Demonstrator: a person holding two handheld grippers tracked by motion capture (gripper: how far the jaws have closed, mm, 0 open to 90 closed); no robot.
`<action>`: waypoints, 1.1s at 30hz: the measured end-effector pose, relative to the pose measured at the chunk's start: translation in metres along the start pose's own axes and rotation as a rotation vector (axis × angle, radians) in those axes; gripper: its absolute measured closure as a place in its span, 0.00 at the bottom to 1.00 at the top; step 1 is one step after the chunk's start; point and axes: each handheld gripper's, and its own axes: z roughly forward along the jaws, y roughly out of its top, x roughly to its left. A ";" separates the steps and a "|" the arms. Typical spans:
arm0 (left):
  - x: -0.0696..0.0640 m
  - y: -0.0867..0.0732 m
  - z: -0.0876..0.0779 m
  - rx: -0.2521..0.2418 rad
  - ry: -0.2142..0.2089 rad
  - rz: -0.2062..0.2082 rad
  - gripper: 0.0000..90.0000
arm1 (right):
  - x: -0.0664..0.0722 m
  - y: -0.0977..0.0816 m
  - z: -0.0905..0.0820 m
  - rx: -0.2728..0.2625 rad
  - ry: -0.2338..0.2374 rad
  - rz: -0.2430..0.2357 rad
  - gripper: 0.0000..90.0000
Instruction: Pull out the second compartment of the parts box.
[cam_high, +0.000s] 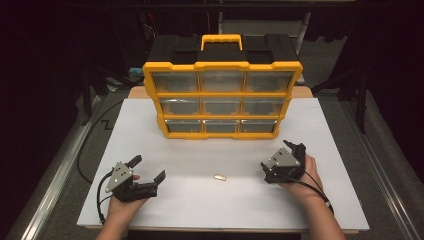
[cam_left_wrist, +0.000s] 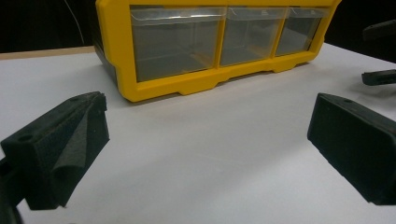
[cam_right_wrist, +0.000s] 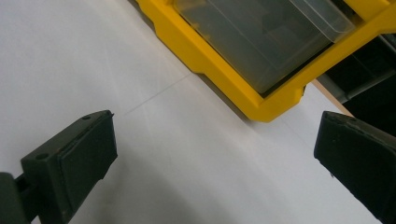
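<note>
Both grippers rest low on the white counter (cam_high: 210, 195) with nothing in them. The left gripper (cam_high: 148, 169) has its fingers spread wide, and its own view shows only bare white surface between the two black foam pads. The right gripper (cam_high: 291, 150) is also wide open in its own view, fingers well apart and empty, aimed toward the lower right corner of the yellow plastic organiser with nine clear drawers (cam_high: 222, 97).

The thing nearest both grippers is a small brass-coloured metal piece (cam_high: 219, 177) lying flat on the counter between them, somewhat closer to the right gripper and well in front of the organiser. All the drawers look shut, and what is in them cannot be told.

The main risk, as I judge it, is the pick itself. The piece is small and lies flat, so thick foam fingers may close over it and push it along the smooth surface, or pinch one end so it flips away. Coming down too steeply could press the fingertips into the counter before they close.

If a drawer has to be pulled, the light organiser may slide or tip forward unless the other gripper steadies it. With both hands converging on the centre, the fingers could also knock each other or the piece.
</note>
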 end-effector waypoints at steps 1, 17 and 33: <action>0.000 0.000 0.000 0.000 0.001 0.001 0.00 | 0.000 0.000 0.000 0.000 0.000 0.000 0.00; -0.003 0.000 0.002 0.011 -0.003 0.025 0.00 | 0.013 0.009 -0.003 0.035 -0.065 -0.183 0.00; -0.004 0.000 0.002 0.013 0.000 0.046 0.00 | 0.028 0.020 -0.010 0.054 -0.128 -0.417 0.00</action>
